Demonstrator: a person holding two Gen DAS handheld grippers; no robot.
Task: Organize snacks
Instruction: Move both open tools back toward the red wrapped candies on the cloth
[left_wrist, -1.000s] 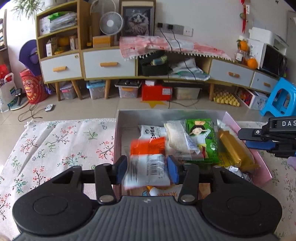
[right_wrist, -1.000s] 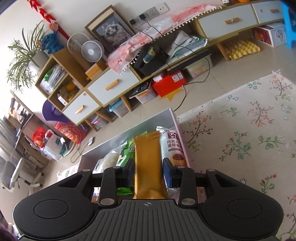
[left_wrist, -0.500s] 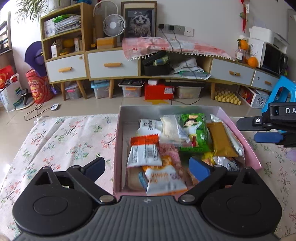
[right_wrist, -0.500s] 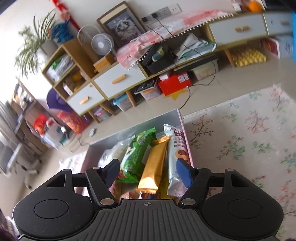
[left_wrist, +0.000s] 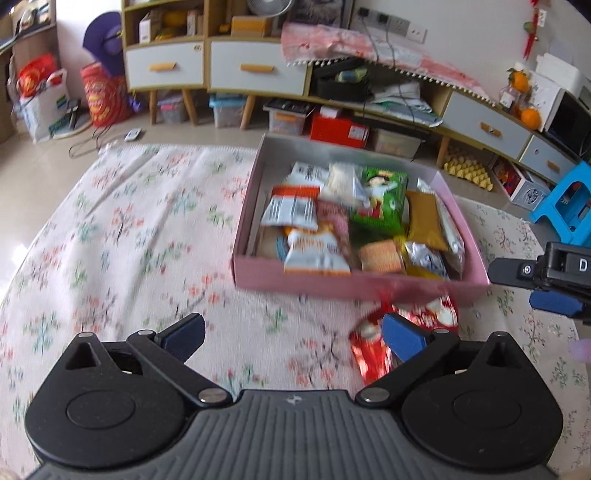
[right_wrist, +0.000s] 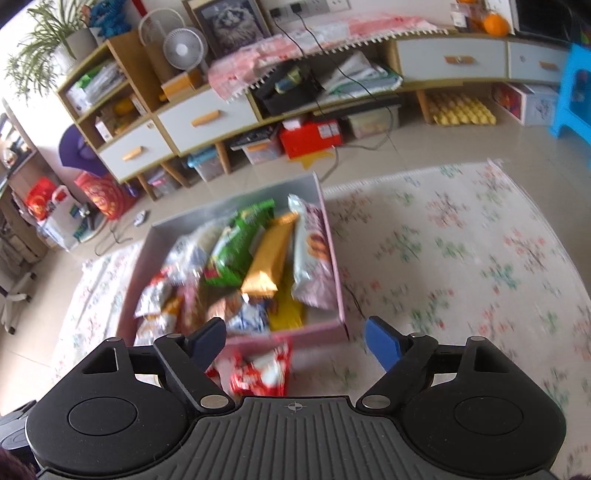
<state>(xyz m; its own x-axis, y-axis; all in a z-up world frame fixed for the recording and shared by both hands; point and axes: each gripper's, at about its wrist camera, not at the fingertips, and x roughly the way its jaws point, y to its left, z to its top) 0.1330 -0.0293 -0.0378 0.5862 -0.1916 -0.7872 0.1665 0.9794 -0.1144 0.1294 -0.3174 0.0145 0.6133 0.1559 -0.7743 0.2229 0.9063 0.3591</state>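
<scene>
So, left wrist view first: the left gripper (left_wrist: 291, 330) is hanging spread wide with nothing in it, back over the floral cloth (left_wrist: 122, 236) — a second ago it was clenched on the orange-and-white packet (left_wrist: 291, 210), which is now lying inside the pink box (left_wrist: 332, 278) with the other snacks. The right gripper (left_wrist: 543, 288) is peeking in at the right edge, released too. One red-and-white packet (left_wrist: 402, 332) is still sitting outside, just in front of the box's near wall, so I'd guess that's the next pickup.

Right wrist view: this gripper (right_wrist: 295, 341) is gaping open as well, and the gold bar (right_wrist: 267, 258) it was gripping a second ago is now resting in the box (right_wrist: 317, 330) between the green bag (right_wrist: 236, 243) and a pale cookie packet (right_wrist: 314, 254). That red-and-white packet (right_wrist: 258, 369) is lying right below its fingers.

Room-wise — tiled floor (right_wrist: 424, 144), a low cabinet (right_wrist: 443, 59) with white drawers, a desk fan (right_wrist: 183, 48) and a blue stool (left_wrist: 565, 206) behind.
</scene>
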